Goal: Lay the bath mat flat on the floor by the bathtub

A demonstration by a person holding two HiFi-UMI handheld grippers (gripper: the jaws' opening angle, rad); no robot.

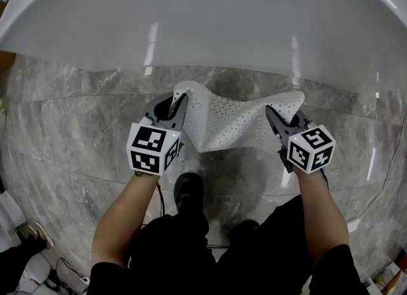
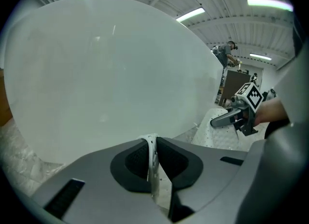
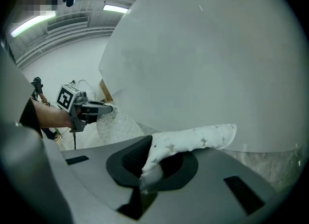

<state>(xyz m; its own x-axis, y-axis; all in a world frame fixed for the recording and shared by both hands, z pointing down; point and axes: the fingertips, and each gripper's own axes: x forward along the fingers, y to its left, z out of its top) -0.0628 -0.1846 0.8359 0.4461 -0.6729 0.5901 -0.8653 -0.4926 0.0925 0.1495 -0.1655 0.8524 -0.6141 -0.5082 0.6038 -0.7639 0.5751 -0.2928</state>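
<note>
Strip lights [image 2: 190, 14] glow overhead. Far off to the right, a person [image 2: 225, 54] stands near a dark cabinet [image 2: 235, 80].

We see a white, pliable, hole-dotted bath mat [image 1: 238, 119], not yet flat. It hangs lifted by its two ends, sagging and creased in the middle, over the grey marble floor [image 1: 63, 128] and just in front of the glossy white bathtub [image 1: 203, 27]. Whether its lowest fold touches the floor, we cannot tell.
</note>
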